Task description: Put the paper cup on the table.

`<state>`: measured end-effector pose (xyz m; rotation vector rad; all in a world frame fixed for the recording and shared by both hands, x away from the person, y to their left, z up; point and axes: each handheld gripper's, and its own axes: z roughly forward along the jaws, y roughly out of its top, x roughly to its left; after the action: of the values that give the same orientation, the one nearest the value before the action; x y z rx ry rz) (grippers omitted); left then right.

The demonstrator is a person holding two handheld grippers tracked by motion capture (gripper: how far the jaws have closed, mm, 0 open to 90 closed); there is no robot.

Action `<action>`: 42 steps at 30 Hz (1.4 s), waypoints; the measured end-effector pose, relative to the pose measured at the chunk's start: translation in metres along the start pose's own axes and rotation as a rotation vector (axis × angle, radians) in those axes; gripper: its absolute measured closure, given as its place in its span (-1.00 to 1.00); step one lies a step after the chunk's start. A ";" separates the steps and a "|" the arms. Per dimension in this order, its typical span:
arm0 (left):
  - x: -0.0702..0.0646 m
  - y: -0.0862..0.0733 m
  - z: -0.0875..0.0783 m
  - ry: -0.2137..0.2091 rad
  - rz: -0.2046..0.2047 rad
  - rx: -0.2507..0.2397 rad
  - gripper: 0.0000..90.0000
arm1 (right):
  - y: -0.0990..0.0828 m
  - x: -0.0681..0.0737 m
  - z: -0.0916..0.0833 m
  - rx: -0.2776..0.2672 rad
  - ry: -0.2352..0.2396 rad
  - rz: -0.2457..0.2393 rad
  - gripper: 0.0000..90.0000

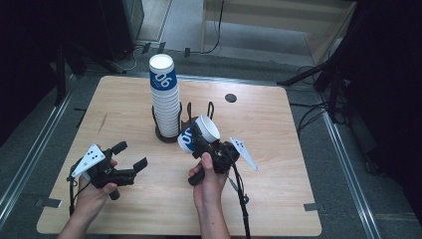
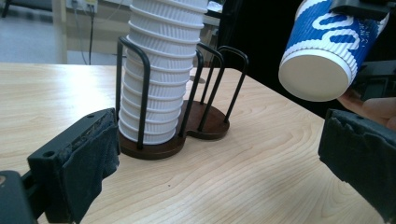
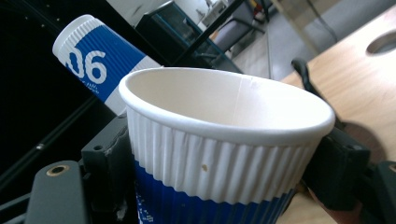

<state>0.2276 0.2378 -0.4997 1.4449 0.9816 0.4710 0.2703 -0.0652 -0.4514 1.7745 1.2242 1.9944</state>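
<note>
Cup [image 1: 198,133] clamped in my right gripper [image 1: 211,144], jaws closed on its ribbed wall, clear of the counter [image 1: 278,164]. Left gripper [image 1: 130,155] wide open, empty. Keep the squeeze gentle; approach the rack [image 1: 199,115] beyond my jaws upright.

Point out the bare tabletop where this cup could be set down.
Bare wood lies right of the black wire cup rack toward the round hole, and along the wooden table near edge. Crowded: the rack with the tall white cup stack.

White "06" on the blue band of the top cup [image 3: 95,63] of the cup stack [image 1: 165,99].
</note>
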 end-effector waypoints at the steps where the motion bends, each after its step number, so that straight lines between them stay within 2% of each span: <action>1: 0.000 0.000 0.000 0.003 -0.003 -0.001 -1.00 | 0.001 0.000 0.000 -0.008 -0.002 -0.016 -0.54; 2: 0.001 0.000 -0.001 0.006 -0.004 -0.001 -1.00 | 0.002 0.000 0.000 -0.015 -0.009 -0.036 -0.54; 3: 0.001 0.000 -0.001 0.006 -0.004 -0.001 -1.00 | 0.002 -0.001 0.000 -0.026 -0.015 -0.076 -0.54; 4: 0.002 0.000 -0.001 0.009 -0.003 0.001 -1.00 | 0.002 -0.001 0.000 -0.026 -0.015 -0.076 -0.54; 5: 0.003 -0.001 -0.002 0.015 -0.001 0.003 -1.00 | 0.003 -0.001 -0.001 -0.028 -0.022 -0.114 -0.54; 8: 0.007 -0.002 -0.003 0.025 0.000 0.008 -1.00 | 0.005 0.000 -0.002 -0.031 -0.026 -0.174 -0.54; 9: 0.007 -0.002 -0.003 0.025 0.000 0.008 -1.00 | 0.005 0.000 -0.002 -0.031 -0.026 -0.174 -0.54; 10: 0.008 -0.003 -0.004 0.031 -0.007 0.007 -1.00 | 0.006 0.000 -0.003 -0.040 -0.028 -0.221 -0.54; 18: 0.013 -0.003 -0.007 0.049 -0.009 0.004 -1.00 | 0.008 0.000 -0.003 -0.057 -0.072 -0.368 -0.54; 19: 0.013 -0.003 -0.007 0.049 -0.009 0.004 -1.00 | 0.008 0.000 -0.003 -0.057 -0.072 -0.368 -0.54; 20: 0.015 -0.003 -0.009 0.055 -0.006 0.007 -1.00 | 0.010 0.000 -0.004 -0.064 -0.093 -0.421 -0.54; 24: 0.021 -0.004 -0.012 0.074 -0.012 0.001 -1.00 | 0.014 -0.002 -0.005 -0.076 -0.111 -0.483 -0.55; 33: 0.029 -0.007 -0.015 0.111 -0.011 0.016 -1.00 | 0.027 -0.009 -0.008 -0.094 -0.150 -0.559 -0.55; 42: 0.035 -0.011 -0.019 0.137 -0.017 0.018 -1.00 | 0.046 -0.026 -0.007 -0.103 -0.225 -0.626 -0.55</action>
<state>0.2289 0.2752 -0.5162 1.4335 1.1085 0.5557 0.2875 -0.1142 -0.4385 1.3006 1.3552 1.4321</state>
